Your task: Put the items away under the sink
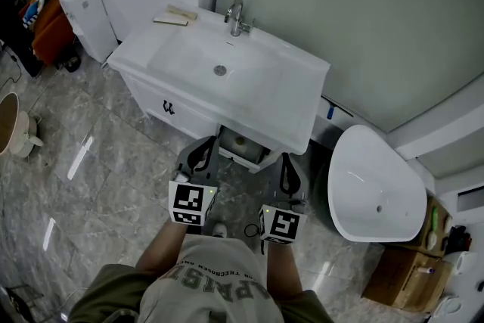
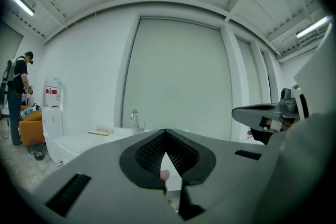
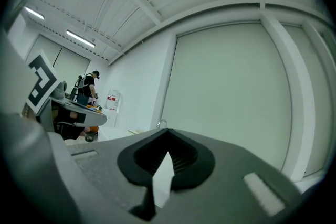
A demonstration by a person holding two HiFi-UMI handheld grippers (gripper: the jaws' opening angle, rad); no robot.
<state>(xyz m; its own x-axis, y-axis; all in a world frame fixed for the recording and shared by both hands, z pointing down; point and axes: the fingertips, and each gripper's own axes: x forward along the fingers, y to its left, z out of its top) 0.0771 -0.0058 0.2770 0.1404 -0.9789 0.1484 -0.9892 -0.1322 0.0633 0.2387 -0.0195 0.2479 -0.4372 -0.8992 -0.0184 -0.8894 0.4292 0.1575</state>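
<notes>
over the floor before the vanity, both grippers clenched on nothing

head view: my left gripper [image 1: 201, 151] and right gripper [image 1: 288, 166] hang side by side at the sink cabinet [image 1: 162, 106] front edge, jaws pressed together, empty. flat tan items [image 1: 175, 17] lie on the counter's back left corner near the faucet [image 1: 237, 17]; the opening under the basin [image 1: 243, 146] sits between the grippers. open marble floor [image 1: 91, 163] lies to my left, the toilet [image 1: 374, 189] crowds my right. left gripper view: tips meet [image 2: 166, 131], the tan items [image 2: 101, 132] lie on the counter ahead, the right gripper [image 2: 268, 115] is near the right edge. right gripper view: tips meet [image 3: 168, 132], a pale wall panel [image 3: 231, 97] ahead, the left gripper [image 3: 79, 113] at the left edge.
</notes>
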